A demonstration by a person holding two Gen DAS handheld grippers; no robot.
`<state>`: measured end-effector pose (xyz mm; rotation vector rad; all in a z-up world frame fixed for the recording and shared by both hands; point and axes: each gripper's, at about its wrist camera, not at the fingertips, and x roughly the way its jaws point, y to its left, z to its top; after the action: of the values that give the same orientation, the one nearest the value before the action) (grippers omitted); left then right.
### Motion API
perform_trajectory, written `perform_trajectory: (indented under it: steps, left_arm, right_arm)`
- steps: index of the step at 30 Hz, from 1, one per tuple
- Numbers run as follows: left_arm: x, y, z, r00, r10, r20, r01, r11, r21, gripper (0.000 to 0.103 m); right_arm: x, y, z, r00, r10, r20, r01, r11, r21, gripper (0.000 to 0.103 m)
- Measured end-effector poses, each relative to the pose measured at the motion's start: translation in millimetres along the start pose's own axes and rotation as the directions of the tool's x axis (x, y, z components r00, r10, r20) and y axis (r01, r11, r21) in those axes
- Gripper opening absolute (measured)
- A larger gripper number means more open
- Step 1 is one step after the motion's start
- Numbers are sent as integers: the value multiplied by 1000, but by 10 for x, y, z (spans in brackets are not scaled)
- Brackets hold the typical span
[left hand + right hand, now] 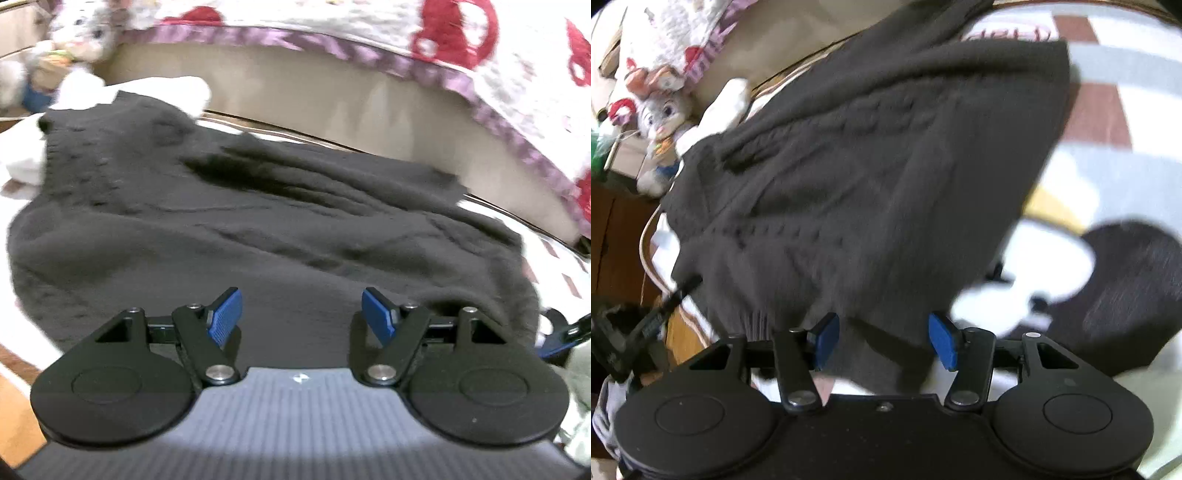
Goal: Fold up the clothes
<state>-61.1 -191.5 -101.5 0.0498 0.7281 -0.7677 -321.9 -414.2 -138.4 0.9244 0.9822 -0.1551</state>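
Left tool [302,314] hangs low over the dark grey knitted sweater [236,229], blue pads [225,314] spread wide apart with only bare knit showing in the gap, nothing pinched. That sweater lies spread out, rumpled, on the patterned bed cover [565,266], its far edge running up towards a beige bed frame panel [332,110]. Over on the right tool [884,341], same story: blue pads [942,339] standing apart, the ribbed hem of the sweater [857,192] lying between them, and neither pad pressing on the fabric as far as this blurred view lets me judge. In the right wrist view the sweater runs from the near edge up and away, cable pattern showing across the middle. A stuffed rabbit toy [665,110] sits at the far left, just beyond the sweater's far corner. A white and red blanket with a purple trim [480,44] drapes along the far right. The left tool's black frame pokes in at the near left of the right wrist view.
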Motion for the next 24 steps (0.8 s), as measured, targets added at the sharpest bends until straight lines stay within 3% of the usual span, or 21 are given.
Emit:
perform_trajectory:
  steps: [5,7,9,11,12,13,15,17,18,19,20,21,24]
  left_arm:
    - [59,-475,-112,995,-102,-13,102,981,167,74]
    - [120,-620,-156,996,-90,-28,94,971,221,80]
    - [189,-750,-200,997,-65,-40,74,962,261,82]
    - [295,-809,-235,997,-15,-75,35,961,276,90]
    - [361,-813,-250,995,19,-100,9,961,275,103]
    - [426,-818,-264,991,53,-125,-17,961,275,103]
    - [535,-801,-292,977,120,-179,-68,959,275,103]
    - [515,-708,-278,977,90,-194,-50,978,202,103]
    - [491,-656,-269,978,78,-192,-46,985,165,91]
    - [459,-606,-255,979,80,-187,-54,988,143,64]
    - [415,-559,-238,980,85,-180,-63,990,124,49]
    - [318,-524,-204,982,98,-163,-79,990,119,20]
    - [-26,-400,-114,983,157,-98,-149,986,81,15]
  right_arm:
    - [109,141,-210,1000,12,-7,-13,992,-125,62]
    - [63,317,-315,998,-38,55,52,962,-268,62]
    - [16,519,-442,986,-91,136,141,896,-422,62]
    - [9,695,-589,969,-127,212,229,786,-575,62]
    - [28,758,-655,962,-134,237,257,730,-633,62]
    - [64,800,-712,962,-132,239,263,681,-684,62]
    - [158,819,-766,972,-127,198,233,639,-733,62]
    - [236,821,-816,967,-143,210,254,598,-760,63]
    - [274,821,-841,963,-153,221,269,577,-772,63]
    - [301,806,-848,959,-160,235,284,559,-779,64]
    - [331,790,-840,954,-166,251,301,548,-780,65]
    - [353,773,-823,947,-169,272,320,540,-778,66]
    - [393,730,-784,926,-176,334,376,518,-769,66]
